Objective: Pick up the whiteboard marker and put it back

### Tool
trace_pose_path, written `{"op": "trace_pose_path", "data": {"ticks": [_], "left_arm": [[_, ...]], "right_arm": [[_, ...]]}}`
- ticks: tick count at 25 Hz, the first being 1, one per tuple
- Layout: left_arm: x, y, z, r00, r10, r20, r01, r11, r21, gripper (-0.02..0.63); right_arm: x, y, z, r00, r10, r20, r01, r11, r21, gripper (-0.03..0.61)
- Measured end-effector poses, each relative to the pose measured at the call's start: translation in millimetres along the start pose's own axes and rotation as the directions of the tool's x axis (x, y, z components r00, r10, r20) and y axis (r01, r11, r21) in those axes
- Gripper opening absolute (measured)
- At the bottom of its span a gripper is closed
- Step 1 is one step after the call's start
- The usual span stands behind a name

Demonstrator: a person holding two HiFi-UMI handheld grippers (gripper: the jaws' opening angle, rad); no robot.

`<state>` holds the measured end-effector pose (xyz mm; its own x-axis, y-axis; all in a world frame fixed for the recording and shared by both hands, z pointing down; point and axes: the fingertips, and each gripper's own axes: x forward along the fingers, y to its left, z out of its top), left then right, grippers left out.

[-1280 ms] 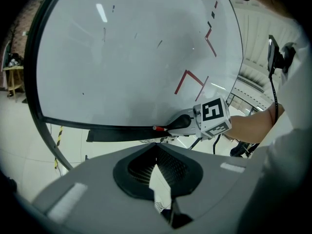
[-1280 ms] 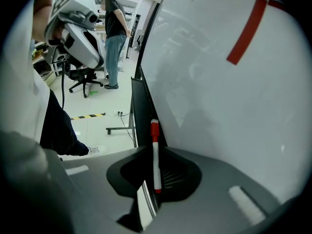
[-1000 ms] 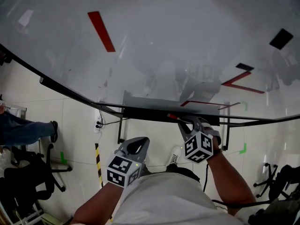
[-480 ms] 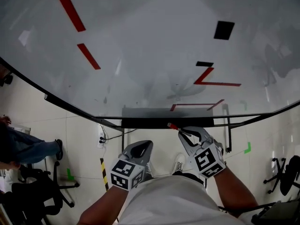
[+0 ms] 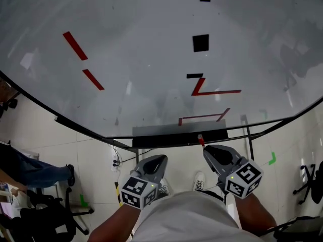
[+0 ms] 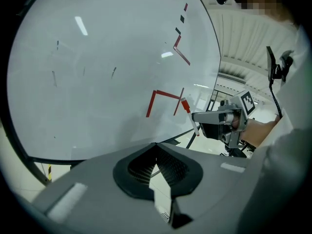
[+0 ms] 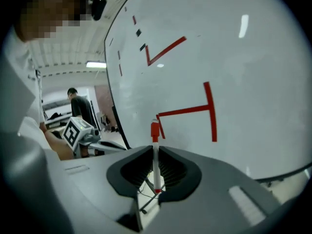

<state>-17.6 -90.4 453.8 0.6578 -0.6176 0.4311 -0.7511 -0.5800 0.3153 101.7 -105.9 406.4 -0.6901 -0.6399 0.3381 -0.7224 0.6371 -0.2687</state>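
Clamping right gripper [image 7: 155, 152]: we see its fingers closed on the slim white whiteboard marker with a red cap [image 7: 155, 167], which stands upright between them.
Marker cap: it pokes out past the fingertips, near the large glossy white whiteboard [image 5: 151, 59].
Left gripper [image 6: 156, 147]: its fingers are together with nothing between them, apart from the right fingers.
Long black tray [image 5: 161, 136]: it runs under the board, just ahead of both sets of fingers.

— What's the room like?
— On my feed I see a pale tiled floor [image 5: 91, 158], a wide whiteboard [image 5: 151, 29] with red strips [image 5: 74, 45], a black office chair [image 5: 43, 218] at the left, a green floor mark [image 5: 272, 159], a lit ceiling strip [image 7: 95, 64].
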Motion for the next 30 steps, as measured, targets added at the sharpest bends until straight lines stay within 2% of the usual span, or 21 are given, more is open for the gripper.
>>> {"op": "trace_pose_path", "data": {"ticks": [3,9,25,30], "left_arm": [[0.2,-4.0,5.6,1.000,-0.006,0.018,0.006,1.000,0.001,0.017],[-0.3,-14.4,10.0,0.999,-0.024,0.034,0.024,1.000,0.006,0.017],[-2.6,-22.5,2.8,0.999,-0.039,0.025,0.039,0.999,0.001,0.017],[-0.9,-23.2,0.1,0.999,-0.042,0.017,0.041,0.999,0.034,0.015]], "right_arm": [[-14.5,-6.3,-2.4,0.999,-0.014,0.036,0.010,0.995,0.099,0.040],[-28.7,-2.5,-12.5,0.998,-0.028,0.054,0.021,0.991,0.130,0.040],[-24.1,10.8,-23.3,1.000,-0.001,0.019,-0.001,0.996,0.086,0.040],[-20.7,12.1,-24.5,1.000,0.002,0.008,-0.002,0.997,0.077,0.040]]}}
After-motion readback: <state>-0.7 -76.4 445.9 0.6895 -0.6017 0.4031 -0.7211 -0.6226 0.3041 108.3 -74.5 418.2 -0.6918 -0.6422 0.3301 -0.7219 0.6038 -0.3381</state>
